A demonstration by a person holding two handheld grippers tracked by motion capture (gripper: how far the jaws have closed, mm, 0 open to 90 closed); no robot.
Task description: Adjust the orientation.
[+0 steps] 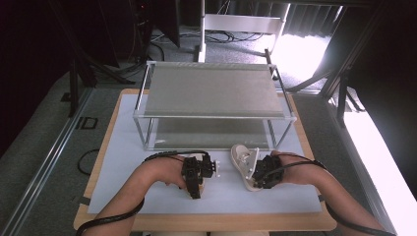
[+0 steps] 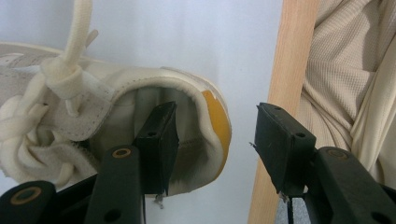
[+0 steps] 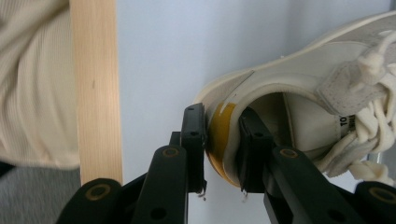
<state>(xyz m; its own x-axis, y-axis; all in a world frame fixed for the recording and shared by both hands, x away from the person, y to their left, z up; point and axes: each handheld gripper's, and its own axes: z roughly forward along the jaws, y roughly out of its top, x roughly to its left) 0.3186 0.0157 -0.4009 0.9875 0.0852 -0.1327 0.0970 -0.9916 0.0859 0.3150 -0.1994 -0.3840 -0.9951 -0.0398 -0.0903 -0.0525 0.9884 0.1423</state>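
Observation:
Two cream lace-up shoes lie on the white mat near the table's front edge. In the left gripper view, my left gripper [image 2: 215, 116] is open and straddles the heel of the left shoe [image 2: 140, 88]. One jaw sits inside the opening, and the other stands clear of the yellow heel tab [image 2: 218, 126]. In the right gripper view, my right gripper [image 3: 220, 114] is shut on the heel of the right shoe [image 3: 303, 70], pinching its yellow tab [image 3: 218, 128]. In the high view, the left gripper [image 1: 196, 186] covers most of its shoe. The right gripper [image 1: 256, 181] holds the right shoe [image 1: 242, 156] at its near end.
A two-level metal rack [image 1: 211, 91] with grey shelves stands on the white mat [image 1: 123, 162] just behind the shoes. The wooden front edge of the table [image 2: 285, 70] runs close to both heels, with the person's cream shirt [image 2: 355, 70] beyond it.

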